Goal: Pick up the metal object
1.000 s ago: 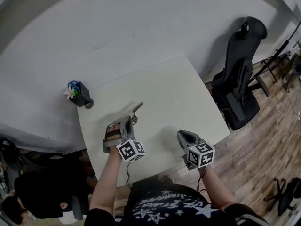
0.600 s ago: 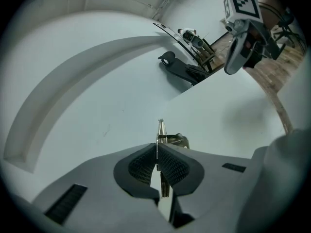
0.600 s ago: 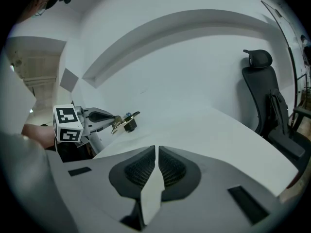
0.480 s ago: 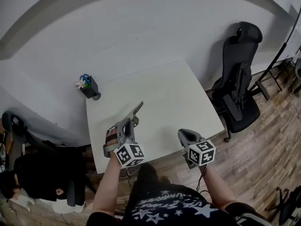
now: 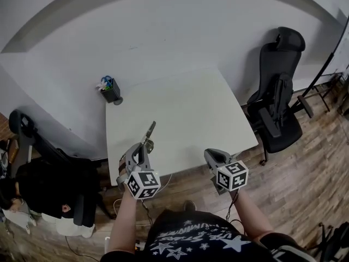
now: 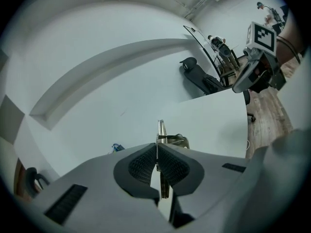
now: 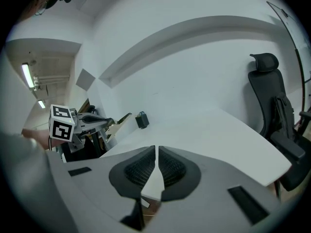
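Left claw (image 6: 156, 147) is clamped on the metal object (image 6: 160, 128), a thin flat strip with a small bracket on one side, gripped edge-on between ribbed dark pads and sticking forward past the tips. From the head view this left claw (image 5: 143, 146) holds the metal object (image 5: 149, 131) in the air at the near left edge of the smooth white worktop (image 5: 191, 108). Right claw (image 7: 156, 152) is closed to a thin slit, nothing between. Each claw's cube bears black-and-white square markers. Lettering on the person's star-printed shirt cannot be read.
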The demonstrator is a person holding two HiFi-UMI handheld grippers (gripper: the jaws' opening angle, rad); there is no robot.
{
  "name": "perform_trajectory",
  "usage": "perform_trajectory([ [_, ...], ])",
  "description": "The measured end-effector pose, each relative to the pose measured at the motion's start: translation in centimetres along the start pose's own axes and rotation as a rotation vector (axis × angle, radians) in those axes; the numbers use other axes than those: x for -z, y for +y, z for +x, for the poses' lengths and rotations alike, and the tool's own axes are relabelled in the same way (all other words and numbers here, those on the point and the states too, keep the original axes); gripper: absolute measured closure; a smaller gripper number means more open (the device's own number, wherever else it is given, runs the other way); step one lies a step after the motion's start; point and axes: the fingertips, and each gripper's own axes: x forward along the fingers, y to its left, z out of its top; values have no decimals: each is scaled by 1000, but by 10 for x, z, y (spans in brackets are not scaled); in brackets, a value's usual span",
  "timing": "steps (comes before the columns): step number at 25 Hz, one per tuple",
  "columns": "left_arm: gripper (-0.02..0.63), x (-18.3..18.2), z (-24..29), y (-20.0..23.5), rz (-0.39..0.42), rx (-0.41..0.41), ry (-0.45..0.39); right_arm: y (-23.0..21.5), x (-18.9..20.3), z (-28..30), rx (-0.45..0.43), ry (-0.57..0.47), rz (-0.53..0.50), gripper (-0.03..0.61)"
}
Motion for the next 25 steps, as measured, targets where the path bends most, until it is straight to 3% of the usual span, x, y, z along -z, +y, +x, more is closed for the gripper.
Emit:
perform_trajectory([
  [7, 586, 41, -36, 5, -161, -4, 37, 31, 13, -4, -8, 26, -14, 528],
  [12, 586, 76, -77, 5, -221, -3, 59, 71, 16, -13, 6, -17, 7, 529],
  [16, 586, 102, -108, 6, -254, 6, 56, 101, 27, -22, 30, -12, -57, 529],
  [25, 586, 139, -182, -4, -319, 46, 43, 166, 63, -65, 41, -17, -70, 529],
])
